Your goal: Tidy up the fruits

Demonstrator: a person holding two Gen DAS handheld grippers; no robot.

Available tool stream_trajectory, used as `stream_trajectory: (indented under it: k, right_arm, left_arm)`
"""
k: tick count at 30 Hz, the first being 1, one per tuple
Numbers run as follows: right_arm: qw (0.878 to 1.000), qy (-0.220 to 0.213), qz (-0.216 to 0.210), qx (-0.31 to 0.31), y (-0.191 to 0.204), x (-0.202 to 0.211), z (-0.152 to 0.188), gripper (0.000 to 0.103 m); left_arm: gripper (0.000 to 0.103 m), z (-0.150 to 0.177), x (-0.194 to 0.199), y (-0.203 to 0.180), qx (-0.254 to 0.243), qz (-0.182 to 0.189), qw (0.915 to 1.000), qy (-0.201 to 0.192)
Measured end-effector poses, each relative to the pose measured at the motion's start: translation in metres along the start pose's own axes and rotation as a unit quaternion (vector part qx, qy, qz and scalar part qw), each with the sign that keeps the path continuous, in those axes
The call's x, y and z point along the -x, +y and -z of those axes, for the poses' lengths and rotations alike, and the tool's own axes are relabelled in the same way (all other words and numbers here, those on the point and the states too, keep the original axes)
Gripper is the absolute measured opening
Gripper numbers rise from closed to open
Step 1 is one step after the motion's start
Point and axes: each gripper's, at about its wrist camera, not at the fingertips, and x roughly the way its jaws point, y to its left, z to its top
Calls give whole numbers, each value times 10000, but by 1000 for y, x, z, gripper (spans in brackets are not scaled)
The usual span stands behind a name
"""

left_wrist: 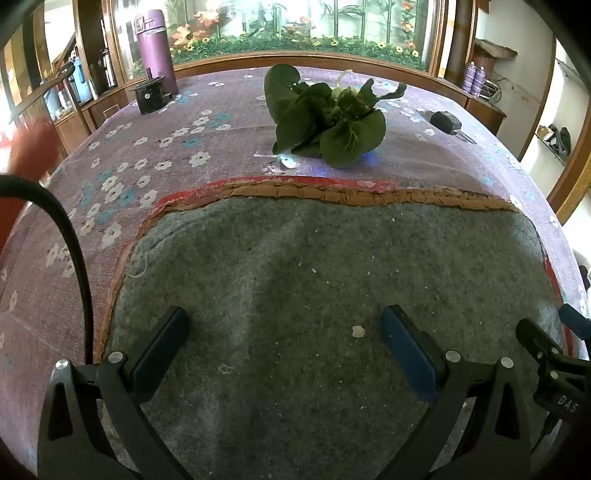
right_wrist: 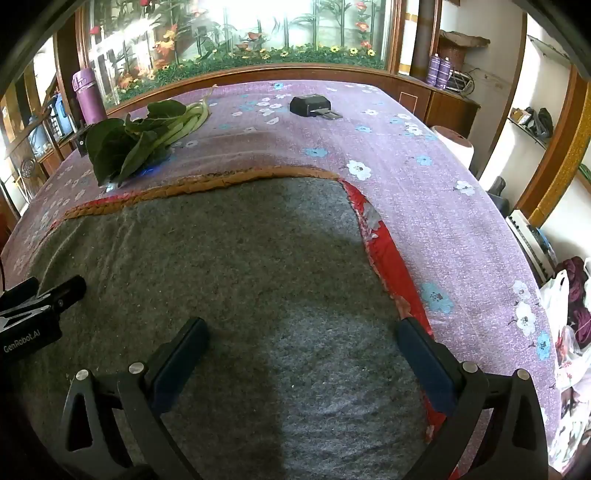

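Observation:
A bunch of leafy greens (left_wrist: 325,118) lies on the purple flowered tablecloth (left_wrist: 155,147), beyond the grey felt mat (left_wrist: 314,280). It also shows in the right wrist view (right_wrist: 125,147), with green beans (right_wrist: 188,122) beside it. My left gripper (left_wrist: 284,321) is open and empty over the mat. My right gripper (right_wrist: 303,332) is open and empty over the mat's right part; it also shows at the right edge of the left wrist view (left_wrist: 554,354). No fruit is in view.
A purple flask (left_wrist: 155,51) and a small black box (left_wrist: 149,96) stand at the far left. A black device (right_wrist: 310,105) lies at the far right of the table. A wooden-framed glass screen (left_wrist: 295,33) runs behind. The table edge drops off at right (right_wrist: 517,236).

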Motion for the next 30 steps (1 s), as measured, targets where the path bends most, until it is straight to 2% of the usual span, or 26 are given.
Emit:
stream_trajectory:
  k: [30]
  right_arm:
    - [10000,-1,0,2,-1,2,1,103]
  left_arm:
    - [103,0,0,0,-2,1,10000,-2]
